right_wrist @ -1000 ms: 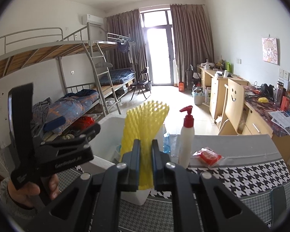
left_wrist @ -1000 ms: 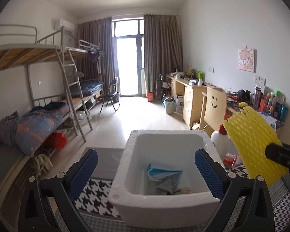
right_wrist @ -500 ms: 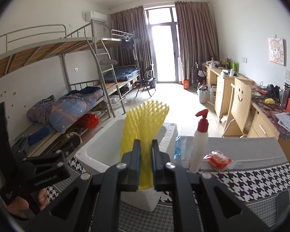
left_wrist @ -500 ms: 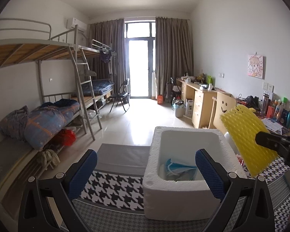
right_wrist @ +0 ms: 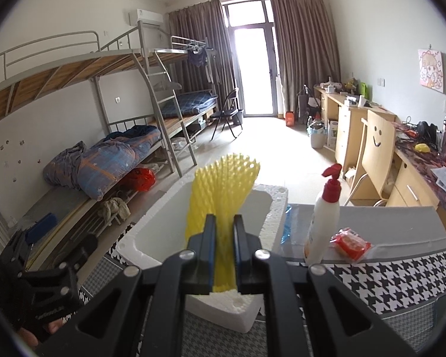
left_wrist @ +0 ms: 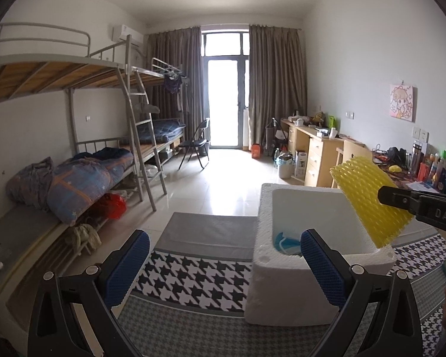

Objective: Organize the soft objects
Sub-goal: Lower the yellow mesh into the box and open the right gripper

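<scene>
Foam netting (right_wrist: 223, 184), the yellow mesh sleeve kind you get around fruit, is what's being sorted. Going big to small: the surface (left_wrist: 193, 270) has a houndstooth cloth over it, and on that sits a white styrofoam box (left_wrist: 285, 291) with something blue (left_wrist: 284, 242) lying at the bottom. Beside the box, on the far side in the right view, stand a white pump bottle (right_wrist: 324, 217) with a red top and a small red packet (right_wrist: 349, 244).

The right tool (right_wrist: 223, 250) is clenched on the lower end of the netting, which stands up and fans out above the box's opening. The left tool (left_wrist: 223, 261) is spread wide with nothing in it, hovering by the box's near left corner.

Handling-wise I'd guess the netting weighs next to nothing, squashes flat under the pads and springs back, so no breakage worry. Pinching one end like this looks fine, though the free end will flop. My read is it's about to go into the box, and being so light it may cling to a pad on release.
</scene>
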### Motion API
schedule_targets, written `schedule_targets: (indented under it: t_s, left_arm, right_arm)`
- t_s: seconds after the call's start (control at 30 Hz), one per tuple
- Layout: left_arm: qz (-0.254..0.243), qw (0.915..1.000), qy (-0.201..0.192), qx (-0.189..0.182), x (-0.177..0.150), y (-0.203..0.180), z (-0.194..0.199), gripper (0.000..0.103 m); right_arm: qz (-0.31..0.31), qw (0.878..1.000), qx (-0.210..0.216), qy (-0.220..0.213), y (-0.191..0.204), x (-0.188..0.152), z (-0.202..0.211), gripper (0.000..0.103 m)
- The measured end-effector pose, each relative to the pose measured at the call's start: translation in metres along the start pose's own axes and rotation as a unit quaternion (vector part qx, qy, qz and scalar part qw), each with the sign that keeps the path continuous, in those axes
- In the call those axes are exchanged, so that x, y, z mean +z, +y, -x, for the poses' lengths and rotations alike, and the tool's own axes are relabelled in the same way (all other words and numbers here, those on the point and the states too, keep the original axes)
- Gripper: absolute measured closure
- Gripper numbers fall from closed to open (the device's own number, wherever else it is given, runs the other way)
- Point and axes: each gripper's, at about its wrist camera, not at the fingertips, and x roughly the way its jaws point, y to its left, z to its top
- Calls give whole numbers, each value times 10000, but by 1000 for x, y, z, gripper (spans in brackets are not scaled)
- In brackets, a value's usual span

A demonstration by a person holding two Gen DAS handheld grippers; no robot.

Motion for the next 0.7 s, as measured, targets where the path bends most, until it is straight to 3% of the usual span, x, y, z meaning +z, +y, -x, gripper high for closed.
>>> schedule_targets:
  t_s: [0.53, 0.7]
  left_arm:
    - [152, 9999, -23, -16, -8, 15, 5, 1]
    - [173, 9998, -34, -13, -8, 16, 7, 1]
  right_arm:
    - [-64, 9995, -52, 315, 3, 1, -36, 89]
    - [-229, 9987, 57, 446, -3, -1, -40, 38]
